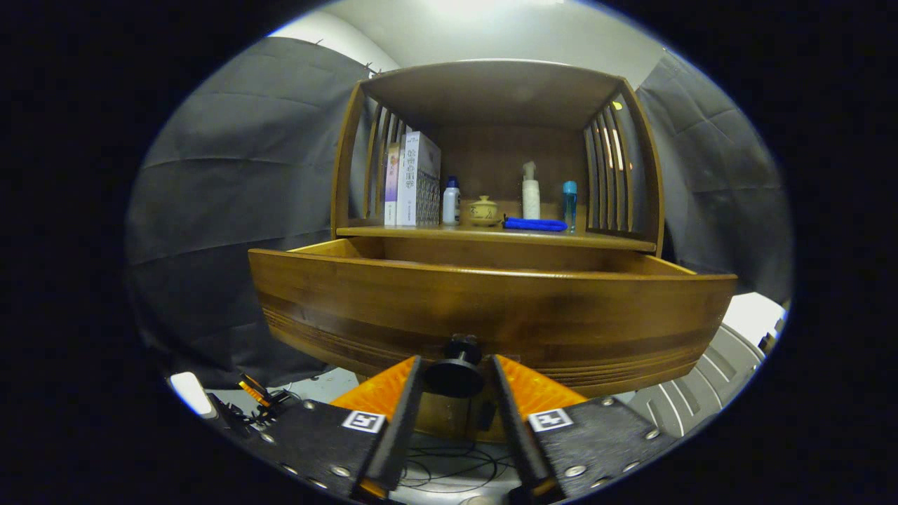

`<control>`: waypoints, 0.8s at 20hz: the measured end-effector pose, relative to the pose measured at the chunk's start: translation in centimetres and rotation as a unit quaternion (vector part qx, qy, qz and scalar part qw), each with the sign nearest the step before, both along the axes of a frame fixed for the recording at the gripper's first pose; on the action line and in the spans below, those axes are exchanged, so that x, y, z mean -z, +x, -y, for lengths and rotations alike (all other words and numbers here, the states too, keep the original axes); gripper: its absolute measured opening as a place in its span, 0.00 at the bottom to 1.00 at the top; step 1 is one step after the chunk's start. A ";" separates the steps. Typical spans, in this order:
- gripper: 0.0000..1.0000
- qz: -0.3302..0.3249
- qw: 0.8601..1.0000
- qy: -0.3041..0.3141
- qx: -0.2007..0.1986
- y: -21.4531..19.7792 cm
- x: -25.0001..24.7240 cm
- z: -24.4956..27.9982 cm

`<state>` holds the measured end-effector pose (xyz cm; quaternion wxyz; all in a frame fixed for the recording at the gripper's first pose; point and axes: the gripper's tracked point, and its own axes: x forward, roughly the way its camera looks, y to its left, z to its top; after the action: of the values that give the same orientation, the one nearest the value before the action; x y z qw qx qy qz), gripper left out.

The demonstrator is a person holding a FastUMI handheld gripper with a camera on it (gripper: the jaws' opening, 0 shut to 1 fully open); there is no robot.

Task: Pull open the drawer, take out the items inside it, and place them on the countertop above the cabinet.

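The wooden cabinet's drawer (491, 308) is pulled out toward me, its front panel just ahead of the fingers. Its dark round knob (456, 375) sits between my fingers, and both press on its sides, so my gripper (456, 361) is shut on it. The front panel hides the drawer's inside, so I see nothing of its contents. Above the drawer runs the countertop (617, 240) under the cabinet's hood. On it lies a flat blue item (535, 224).
Also on the countertop stand two tall boxes (414, 180), a small white bottle (451, 202), a yellow lidded pot (484, 210), a white pump bottle (531, 193) and a blue bottle (570, 203). Slatted sides (609, 175) close it in. Cables (456, 466) lie below.
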<state>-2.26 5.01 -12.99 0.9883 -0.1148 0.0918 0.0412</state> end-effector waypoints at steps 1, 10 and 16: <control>0.81 0.005 1.000 0.003 -0.003 0.0 -0.4 -0.2; 0.94 0.060 0.998 0.019 -0.023 0.5 -6.8 -0.2; 0.93 0.039 0.998 0.033 -0.029 1.6 -9.2 -0.6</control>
<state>-0.71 5.57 -3.80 0.9927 -0.0865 0.0483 0.0687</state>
